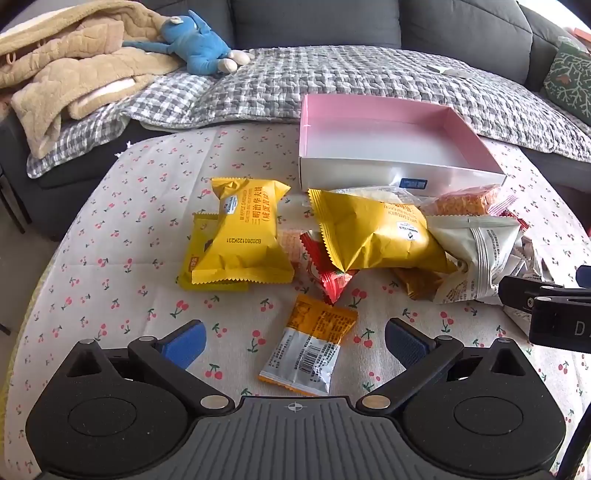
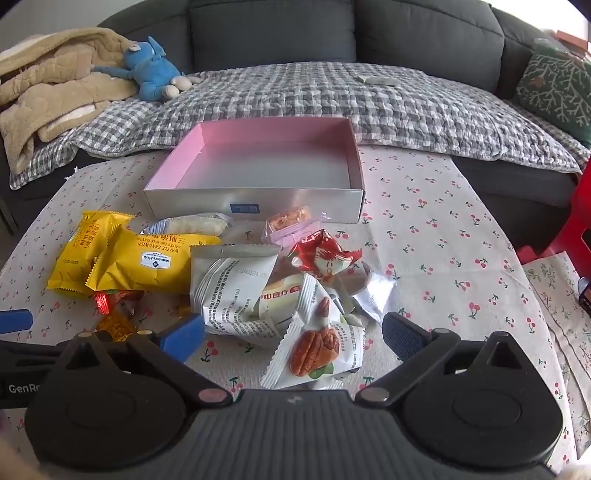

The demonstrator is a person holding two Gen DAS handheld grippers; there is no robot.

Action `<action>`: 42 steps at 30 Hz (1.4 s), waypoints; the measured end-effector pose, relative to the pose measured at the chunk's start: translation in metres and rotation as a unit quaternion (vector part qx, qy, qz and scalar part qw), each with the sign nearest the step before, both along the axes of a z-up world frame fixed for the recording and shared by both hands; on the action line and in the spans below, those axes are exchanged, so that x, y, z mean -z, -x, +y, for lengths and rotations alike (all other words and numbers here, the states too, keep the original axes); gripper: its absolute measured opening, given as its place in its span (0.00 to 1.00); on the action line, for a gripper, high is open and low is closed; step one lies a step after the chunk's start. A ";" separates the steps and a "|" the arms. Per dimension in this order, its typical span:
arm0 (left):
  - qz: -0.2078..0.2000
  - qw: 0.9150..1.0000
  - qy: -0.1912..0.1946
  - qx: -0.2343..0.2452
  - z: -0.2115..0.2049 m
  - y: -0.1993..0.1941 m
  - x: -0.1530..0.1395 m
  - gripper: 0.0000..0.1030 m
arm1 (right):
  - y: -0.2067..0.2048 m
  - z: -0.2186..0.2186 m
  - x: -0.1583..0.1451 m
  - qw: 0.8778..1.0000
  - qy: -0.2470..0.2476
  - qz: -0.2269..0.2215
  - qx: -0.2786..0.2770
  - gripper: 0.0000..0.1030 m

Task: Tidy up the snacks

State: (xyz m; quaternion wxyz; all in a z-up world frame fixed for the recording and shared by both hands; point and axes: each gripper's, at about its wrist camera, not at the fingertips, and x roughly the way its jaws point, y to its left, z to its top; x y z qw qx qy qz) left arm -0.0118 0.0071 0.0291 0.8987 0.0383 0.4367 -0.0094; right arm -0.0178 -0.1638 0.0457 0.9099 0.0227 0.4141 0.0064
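the left gripper gapes wide around a small orange-and-silver packet, not touching it. the right gripper is spread wide too, around a pecan packet. beyond, yellow waffle packs lie heaped on the cherry-print cloth. farthest, the pink-lined box holds nothing.

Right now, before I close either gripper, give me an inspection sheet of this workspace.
Surface: cherry-print tablecloth, flat.
Job's things: pink box empty; snack packets heaped in front of it: two yellow waffle sandwich packs, white pecan packet, small orange packet lying apart.
Clutter: nothing seen beyond the snacks.
Grippers: left gripper open over the small orange packet; right gripper open over the white pecan packet.
Cables: nothing seen.
Surroundings: grey sofa, checked quilt, blue plush toy, tan blanket, red stool.
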 end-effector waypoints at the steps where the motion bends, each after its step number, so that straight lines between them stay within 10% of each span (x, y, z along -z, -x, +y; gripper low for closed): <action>1: 0.000 1.000 0.000 0.000 0.000 0.000 0.000 1.00 | 0.000 0.000 0.000 1.000 0.000 0.001 0.000 1.00; 42: -0.001 1.000 -0.001 0.001 -0.001 0.000 -0.001 1.00 | -0.001 0.001 0.002 1.000 0.012 0.001 0.000 1.00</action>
